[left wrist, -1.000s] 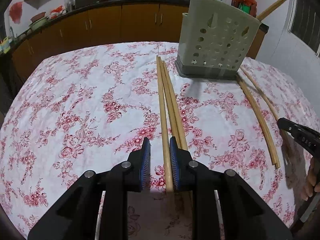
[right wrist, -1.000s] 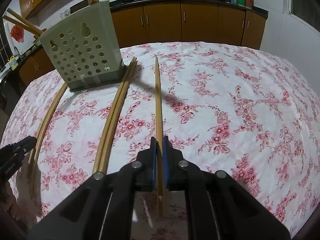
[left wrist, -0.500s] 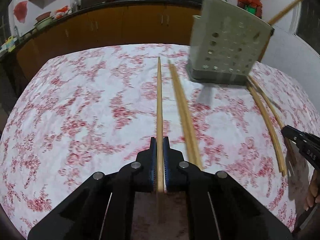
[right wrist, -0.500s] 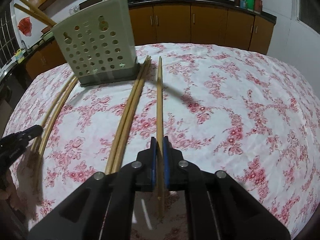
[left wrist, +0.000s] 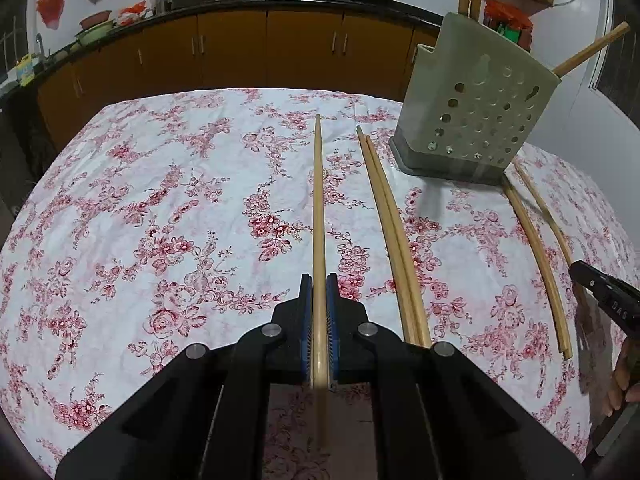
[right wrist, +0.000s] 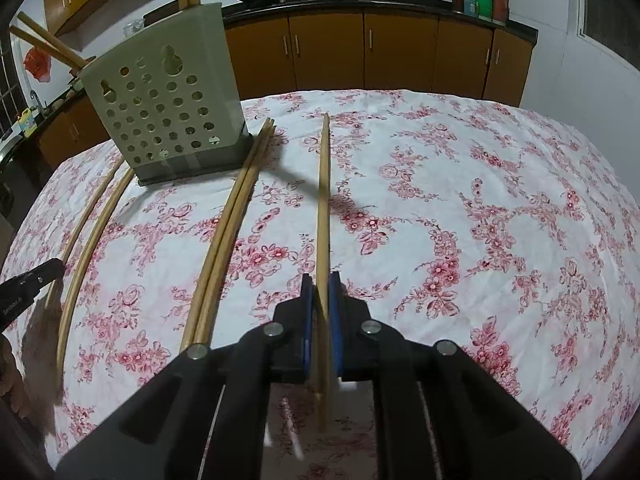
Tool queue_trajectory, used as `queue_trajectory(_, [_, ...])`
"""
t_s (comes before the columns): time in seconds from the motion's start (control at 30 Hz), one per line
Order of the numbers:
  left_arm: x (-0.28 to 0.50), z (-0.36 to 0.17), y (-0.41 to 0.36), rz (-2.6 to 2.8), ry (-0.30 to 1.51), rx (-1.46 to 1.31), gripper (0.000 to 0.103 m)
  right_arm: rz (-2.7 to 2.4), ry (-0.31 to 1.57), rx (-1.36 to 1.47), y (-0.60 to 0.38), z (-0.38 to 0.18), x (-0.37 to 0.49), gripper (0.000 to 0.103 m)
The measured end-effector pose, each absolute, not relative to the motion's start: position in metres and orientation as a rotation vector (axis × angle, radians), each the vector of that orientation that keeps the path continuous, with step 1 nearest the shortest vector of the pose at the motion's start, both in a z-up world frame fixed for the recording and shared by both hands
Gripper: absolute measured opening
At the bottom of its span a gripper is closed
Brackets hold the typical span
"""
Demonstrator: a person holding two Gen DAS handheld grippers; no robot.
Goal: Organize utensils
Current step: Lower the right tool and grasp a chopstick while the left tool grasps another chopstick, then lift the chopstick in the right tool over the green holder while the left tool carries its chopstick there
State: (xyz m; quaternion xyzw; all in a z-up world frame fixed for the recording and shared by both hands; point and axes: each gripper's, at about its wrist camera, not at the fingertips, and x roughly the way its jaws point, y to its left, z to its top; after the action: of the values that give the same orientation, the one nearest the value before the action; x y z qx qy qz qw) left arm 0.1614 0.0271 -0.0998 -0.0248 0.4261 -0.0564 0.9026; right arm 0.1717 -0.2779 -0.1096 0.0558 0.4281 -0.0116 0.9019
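Left tongs (left wrist: 319, 292) clench a chopstick (left wrist: 318, 200); right tongs (right wrist: 320, 292) seem, through some blur, to grasp a second chopstick (right wrist: 323, 200). We see a few sticks already standing in the holder (left wrist: 472, 120), far right. One loose pair (left wrist: 396, 240) lies near it and another pair (left wrist: 536, 248) further right, so we judge the job about half done.

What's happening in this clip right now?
A person is sorting chopsticks into the perforated holder on a floral-clothed table. The left gripper is clamped on one chopstick; the right gripper grips another chopstick. Two pairs of chopsticks lie loose on the cloth.
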Motion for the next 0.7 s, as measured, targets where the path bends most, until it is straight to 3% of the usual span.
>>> queue_trajectory(0.7, [0.1624, -0.0997, 0.0295, -0.126, 0.882, -0.077, 0.008, -0.027, 0.878, 0.098, -0.2773, -0.1106, 0.1702, 0.011])
